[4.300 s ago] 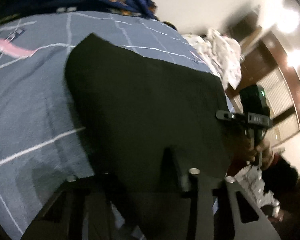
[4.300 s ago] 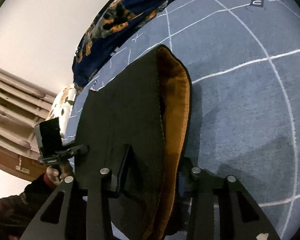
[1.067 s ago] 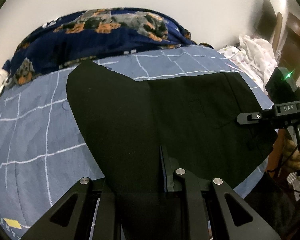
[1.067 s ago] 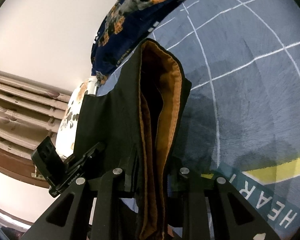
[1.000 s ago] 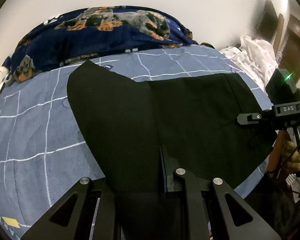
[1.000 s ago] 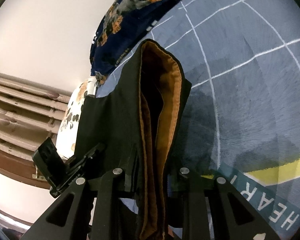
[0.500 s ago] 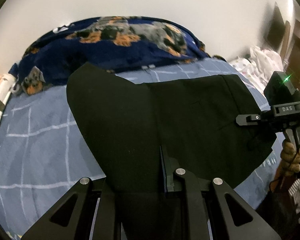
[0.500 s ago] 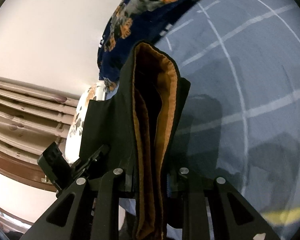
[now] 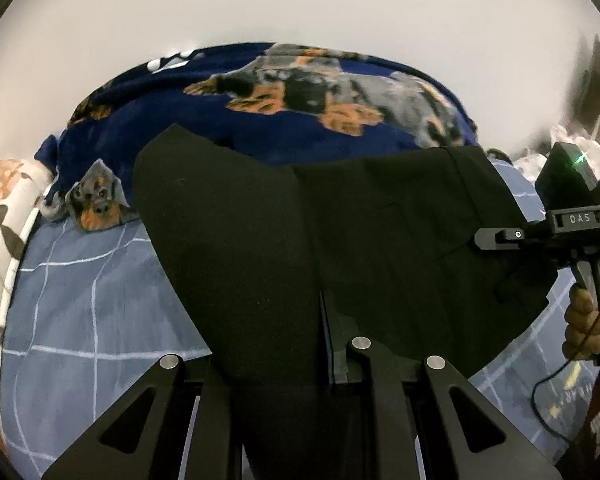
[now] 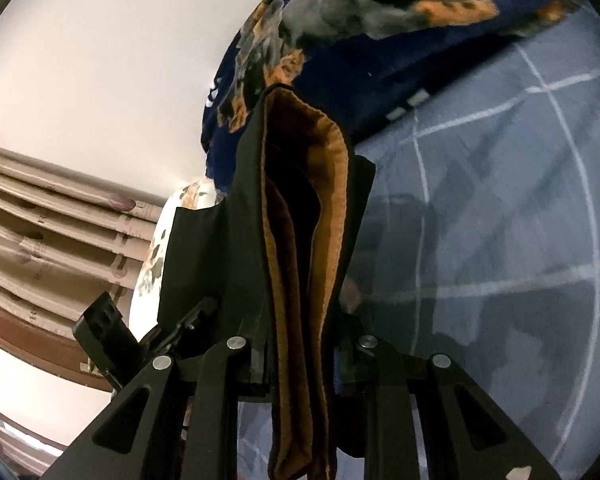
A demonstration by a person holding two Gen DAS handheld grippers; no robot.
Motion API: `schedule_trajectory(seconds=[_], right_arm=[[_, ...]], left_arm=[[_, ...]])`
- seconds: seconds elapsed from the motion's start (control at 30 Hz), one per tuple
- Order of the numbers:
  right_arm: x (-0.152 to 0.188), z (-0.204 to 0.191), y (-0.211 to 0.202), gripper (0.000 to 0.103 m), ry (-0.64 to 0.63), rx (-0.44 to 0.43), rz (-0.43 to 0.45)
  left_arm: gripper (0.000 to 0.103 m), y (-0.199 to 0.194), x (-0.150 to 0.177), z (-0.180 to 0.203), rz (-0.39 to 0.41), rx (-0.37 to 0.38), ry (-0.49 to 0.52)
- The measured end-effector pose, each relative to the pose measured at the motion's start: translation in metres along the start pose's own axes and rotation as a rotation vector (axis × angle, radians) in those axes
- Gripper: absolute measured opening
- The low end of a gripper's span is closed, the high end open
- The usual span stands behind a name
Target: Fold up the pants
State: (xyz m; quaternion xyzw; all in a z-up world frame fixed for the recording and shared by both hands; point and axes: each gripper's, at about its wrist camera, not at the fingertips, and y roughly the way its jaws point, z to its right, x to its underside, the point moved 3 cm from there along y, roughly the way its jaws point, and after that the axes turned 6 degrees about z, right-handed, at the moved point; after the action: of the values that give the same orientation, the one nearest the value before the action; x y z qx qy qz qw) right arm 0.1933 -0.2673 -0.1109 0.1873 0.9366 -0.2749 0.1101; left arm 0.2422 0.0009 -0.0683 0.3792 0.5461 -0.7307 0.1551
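Black cloth fills both views: the pants point(image 9: 340, 240) hang stretched between my two tools, lifted off the blue checked bed sheet point(image 9: 80, 300). My left tool point(image 9: 272, 364) is clamped together on one edge of the fabric. My right tool point(image 10: 300, 360) is pinched on a thicker bundle, where the orange-brown lining point(image 10: 300, 240) shows between doubled black layers. From the left wrist view I see the right tool out at the far side of the cloth, with the person's hand point(image 9: 584, 328) on its grip.

I judge the fold as partly made: the layers at the right tool look already doubled lengthwise, but nothing is laid down or squared. What I think is left is to bring the cloth down flat on the bed, fold it across, and let go.

A dark blue dog-print blanket point(image 9: 300, 92) is heaped along the bed's far edge, and the raised cloth overlaps it in view. If I lay down too far that way, I expect the pants to land on the heap. A floral pillow point(image 9: 4, 200) lies at the far left corner, and a cable point(image 9: 544, 400) trails under the right tool.
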Motion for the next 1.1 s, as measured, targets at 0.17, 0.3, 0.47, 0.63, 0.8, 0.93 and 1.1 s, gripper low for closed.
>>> schedule_trajectory(seconds=[0.17,0.3,0.47,0.63,0.8,0.93,1.1], right_arm=[[-0.015,0.019,0.024,0.021,0.021,0.016,-0.011],[-0.017,0.034,0.034,0.021,0.019,0.041,-0.018],[-0.015,0.038,0.040,0.023,-0.018,0.076,-0.007],[-0.011,0.042,0.042,0.029,-0.079,0.145,0.032],[-0.004,0.027,0.044,0.032,-0.215,0.241,0.090],[-0.002,0.022,0.045,0.035,-0.254,0.288,0.124],[-0.001,0.018,0.044,0.040,-0.284,0.326,0.157]], left_arm=[[0.016,0.033,0.005,-0.022,-0.030,-0.005,-0.049],[0.020,0.050,0.019,-0.031,-0.058,-0.013,-0.063],[0.052,0.055,0.027,-0.039,-0.027,-0.086,-0.062],[0.074,0.060,0.035,-0.052,-0.003,-0.145,-0.121],[0.078,0.058,0.038,-0.052,0.019,-0.192,-0.120],[0.081,0.058,0.039,-0.052,0.029,-0.213,-0.119],[0.086,0.058,0.040,-0.056,0.027,-0.227,-0.134]])
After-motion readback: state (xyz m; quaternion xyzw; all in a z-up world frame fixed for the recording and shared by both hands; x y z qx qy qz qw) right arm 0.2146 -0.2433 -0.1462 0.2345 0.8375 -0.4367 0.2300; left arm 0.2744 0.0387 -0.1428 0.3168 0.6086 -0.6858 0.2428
